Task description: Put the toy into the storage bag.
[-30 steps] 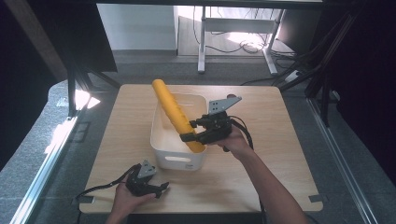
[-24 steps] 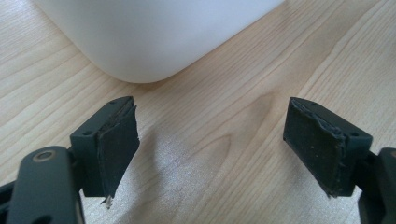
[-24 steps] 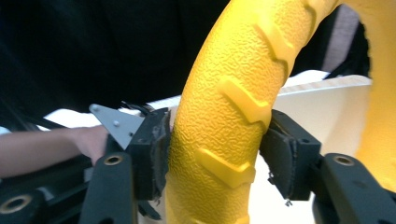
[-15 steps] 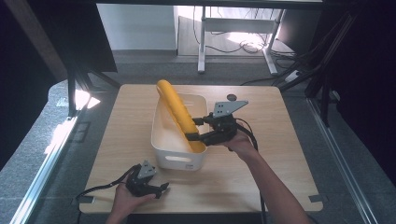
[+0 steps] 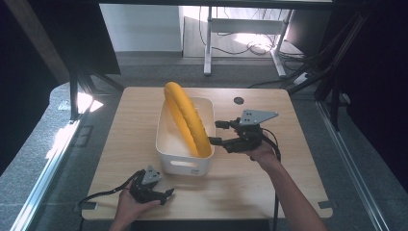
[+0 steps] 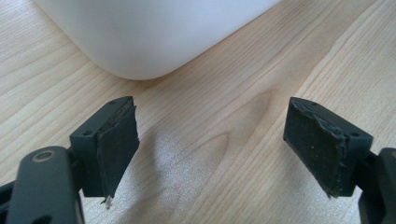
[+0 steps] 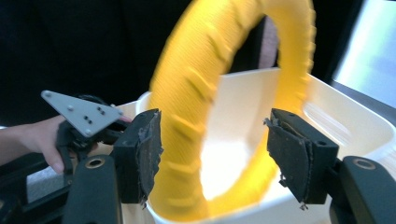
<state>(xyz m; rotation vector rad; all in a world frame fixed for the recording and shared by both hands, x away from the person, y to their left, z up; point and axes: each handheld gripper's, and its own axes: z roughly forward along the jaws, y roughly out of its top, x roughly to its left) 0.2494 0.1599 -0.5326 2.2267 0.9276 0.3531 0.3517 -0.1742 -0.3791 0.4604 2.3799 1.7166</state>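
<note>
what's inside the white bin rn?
A yellow ring stands on edge inside the white bin, its top rising above the rim. Where it shows, the bin floor looks bare; the ring and near wall cover the rest.

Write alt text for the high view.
A yellow ring stands on edge in a white bin on a wooden table. The right gripper, jaws just opened and apart from the ring, sits beside the bin; the left gripper rests near the table's front edge.
</note>
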